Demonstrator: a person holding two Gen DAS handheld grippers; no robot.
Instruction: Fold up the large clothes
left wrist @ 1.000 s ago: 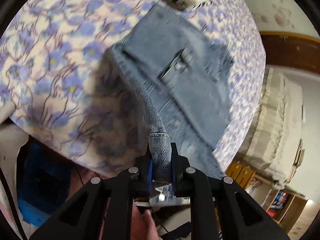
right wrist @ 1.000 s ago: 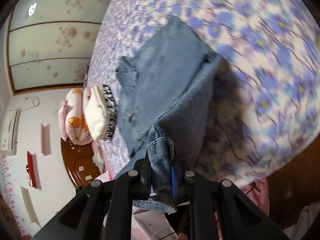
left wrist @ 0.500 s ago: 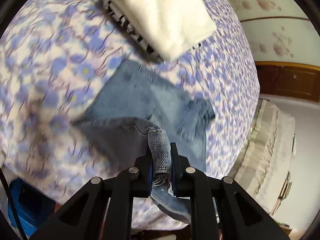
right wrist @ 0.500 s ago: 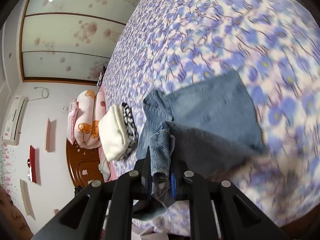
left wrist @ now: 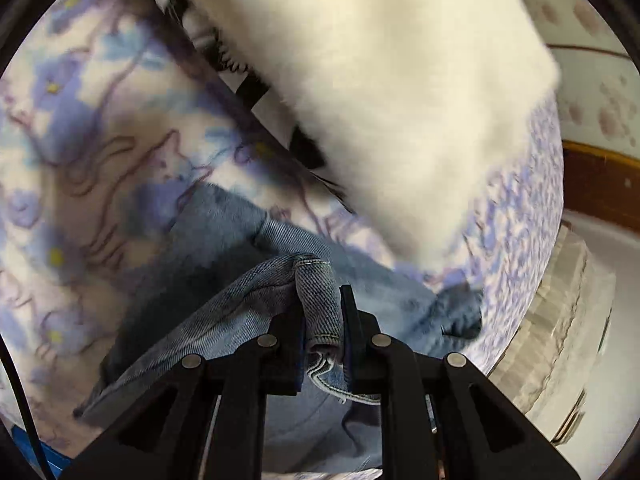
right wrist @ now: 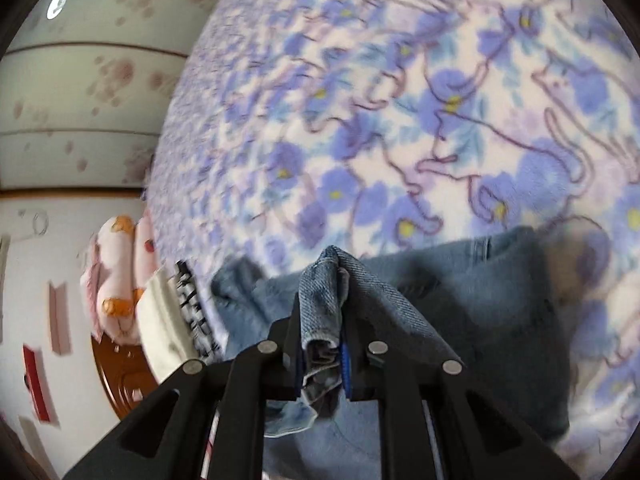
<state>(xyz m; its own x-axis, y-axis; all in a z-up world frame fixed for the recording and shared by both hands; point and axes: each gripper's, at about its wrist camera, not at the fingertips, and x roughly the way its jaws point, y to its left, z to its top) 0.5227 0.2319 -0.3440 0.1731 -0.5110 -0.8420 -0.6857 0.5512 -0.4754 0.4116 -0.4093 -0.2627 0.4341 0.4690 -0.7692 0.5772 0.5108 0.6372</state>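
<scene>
Blue denim jeans [left wrist: 224, 248] lie on a bed with a blue-flowered cover [left wrist: 80, 128]. My left gripper [left wrist: 320, 312] is shut on a bunched hem of the jeans, low over the lower layer of denim. In the right wrist view the jeans [right wrist: 480, 304] spread to the right under a fold. My right gripper [right wrist: 322, 320] is shut on another bunched edge of the denim, close above the bed cover [right wrist: 400, 100].
A folded white fluffy garment [left wrist: 380, 80] on a black-and-white patterned one [left wrist: 240, 76] lies just beyond the jeans, near my left gripper. The same stack [right wrist: 172, 320] shows at the left in the right wrist view, with a pink plush pillow [right wrist: 116, 276] behind it.
Both grippers have carried their denim edges forward across the bed and down, folding the jeans over themselves. The white garment stack has come much closer to the left gripper.
</scene>
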